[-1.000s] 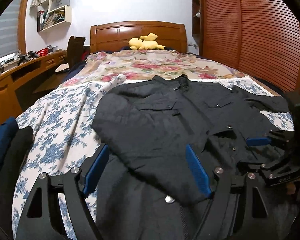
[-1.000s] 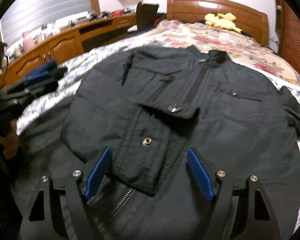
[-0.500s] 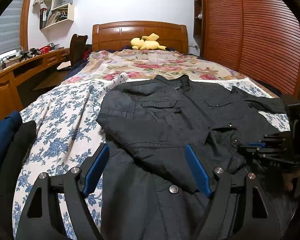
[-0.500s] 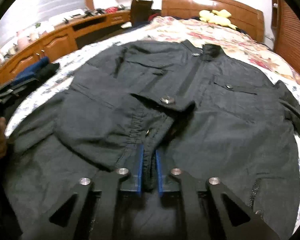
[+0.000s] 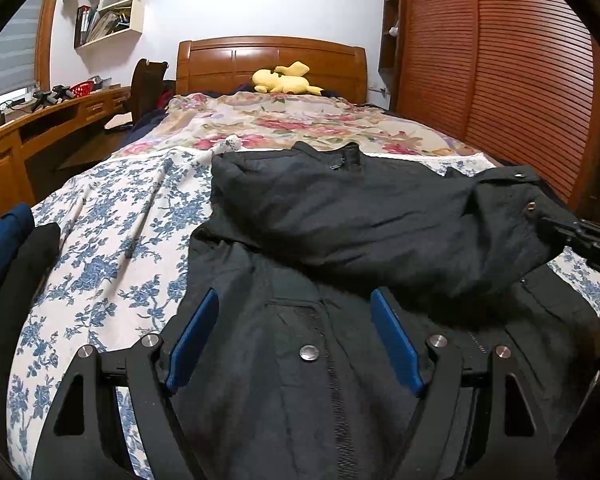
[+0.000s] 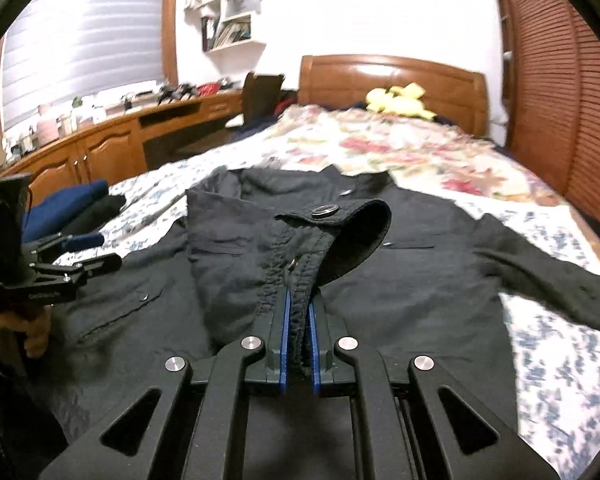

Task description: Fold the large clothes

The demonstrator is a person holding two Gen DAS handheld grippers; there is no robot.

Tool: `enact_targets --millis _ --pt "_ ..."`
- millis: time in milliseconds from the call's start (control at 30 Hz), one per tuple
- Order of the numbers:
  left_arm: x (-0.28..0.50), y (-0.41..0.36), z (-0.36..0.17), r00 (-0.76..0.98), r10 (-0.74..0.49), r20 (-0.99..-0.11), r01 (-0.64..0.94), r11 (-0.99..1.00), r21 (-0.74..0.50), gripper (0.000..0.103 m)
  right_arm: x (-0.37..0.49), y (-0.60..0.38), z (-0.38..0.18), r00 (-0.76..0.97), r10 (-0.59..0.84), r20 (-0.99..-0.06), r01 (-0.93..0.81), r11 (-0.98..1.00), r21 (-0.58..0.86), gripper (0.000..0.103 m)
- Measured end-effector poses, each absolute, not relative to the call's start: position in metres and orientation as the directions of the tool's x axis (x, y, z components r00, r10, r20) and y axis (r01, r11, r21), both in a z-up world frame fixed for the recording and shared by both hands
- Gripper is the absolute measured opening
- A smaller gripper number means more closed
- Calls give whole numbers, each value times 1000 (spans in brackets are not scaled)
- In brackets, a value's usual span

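Right wrist view: black jacket [image 6: 400, 280] lies spread face-up on the bed [image 6: 548, 344], collar away from the tool. Right tool [image 6: 299, 320] clamped shut on the jacket's sleeve cuff [image 6: 300, 276]; cuff edge pinched between the blue pads [image 6: 285, 332], snap button just beyond the tips, sleeve lifted across the chest. Left tool [image 5: 292, 340] open, pads either side of the jacket's lower front, zipper and a snap between them, no contact visible. Person's hand [image 6: 24, 328] grips the left tool's handle. Blue-floral sheet [image 5: 100, 240] to the left of the left tool. Yellow plush toy [image 5: 286, 80] far ahead at the wooden headboard [image 5: 272, 60].
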State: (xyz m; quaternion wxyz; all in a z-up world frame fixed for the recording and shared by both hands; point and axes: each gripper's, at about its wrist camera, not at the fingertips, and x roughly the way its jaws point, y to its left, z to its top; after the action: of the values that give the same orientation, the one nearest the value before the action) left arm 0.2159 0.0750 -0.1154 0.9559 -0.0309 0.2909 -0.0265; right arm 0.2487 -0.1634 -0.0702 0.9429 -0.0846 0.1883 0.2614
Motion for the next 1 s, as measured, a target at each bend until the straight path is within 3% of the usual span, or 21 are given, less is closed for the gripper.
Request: enact_targets --millis 233,467,700,833,933,1000 --pt "211 58 -105 844 -87 -529 52 995 -80 79 227 -200 -85 836 383 -392 -446 891 -81 8" --pt "213 37 -102 844 -109 -525 85 994 -71 79 234 -187 -117 798 324 -509 -423 901 -90 8" --pt "221 17 -106 831 -135 -540 121 991 -61 79 235 -185 -113 776 339 -532 -447 890 -85 9" --pt "224 6 -107 826 -149 -544 142 988 -55 79 226 -196 -104 783 348 -515 -442 895 -67 18" --pt "226 -2 -106 824 -166 -542 160 985 -59 79 224 -207 -98 801 337 -494 -423 903 -71 44" --pt "227 -9 -105 824 -176 -539 172 983 -58 79 219 -213 -93 811 342 -475 -420 905 -66 49"
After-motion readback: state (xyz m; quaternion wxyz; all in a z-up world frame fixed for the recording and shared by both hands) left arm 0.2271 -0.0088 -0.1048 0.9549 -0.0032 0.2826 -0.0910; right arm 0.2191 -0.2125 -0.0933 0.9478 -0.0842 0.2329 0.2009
